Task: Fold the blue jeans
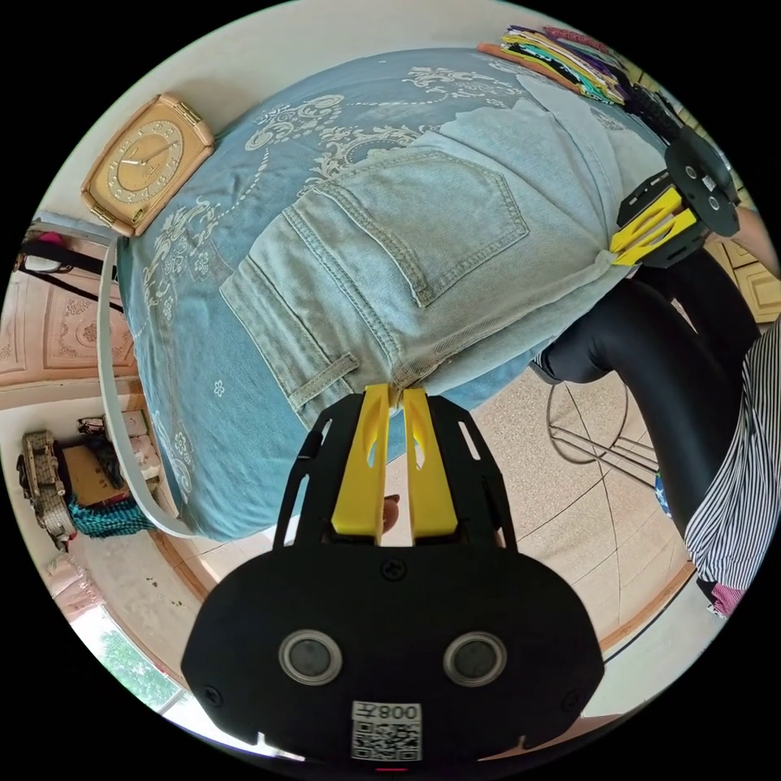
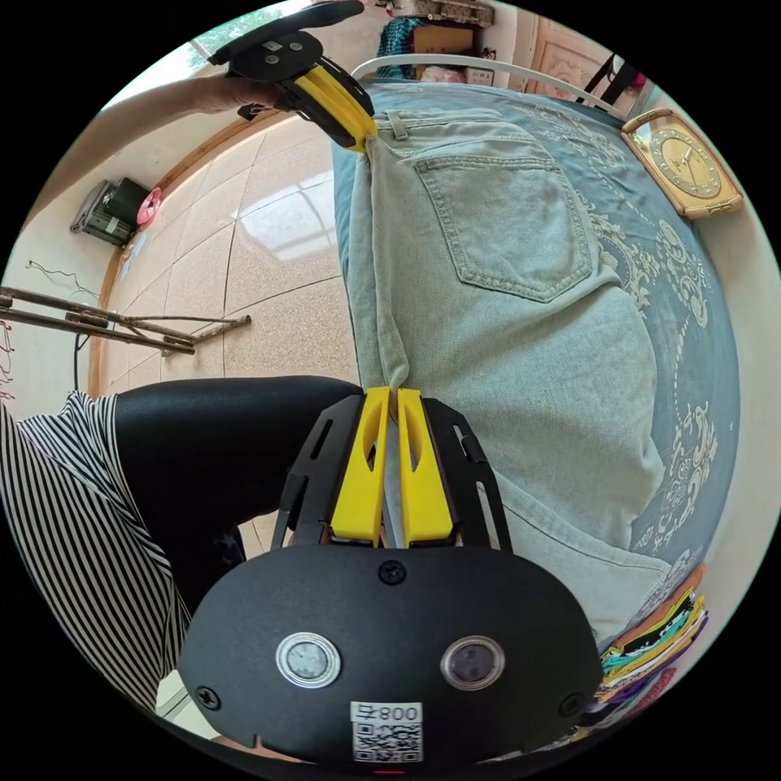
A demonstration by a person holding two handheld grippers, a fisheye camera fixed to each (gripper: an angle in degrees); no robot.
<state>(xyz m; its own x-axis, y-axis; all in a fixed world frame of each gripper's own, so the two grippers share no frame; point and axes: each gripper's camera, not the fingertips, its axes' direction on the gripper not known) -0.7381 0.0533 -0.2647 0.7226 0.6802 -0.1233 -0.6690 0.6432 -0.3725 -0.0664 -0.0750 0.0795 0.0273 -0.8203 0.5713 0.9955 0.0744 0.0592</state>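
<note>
Both grippers, left (image 1: 394,396) and right (image 2: 393,396), pinch the blue jeans (image 1: 423,252).

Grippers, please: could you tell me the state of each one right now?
Left gripper: shut on the jeans at the waistband edge.
Right gripper: shut on the jeans' near edge.

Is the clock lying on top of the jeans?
No. The clock lies on the patterned blue cover, beside and apart from the jeans.
</note>
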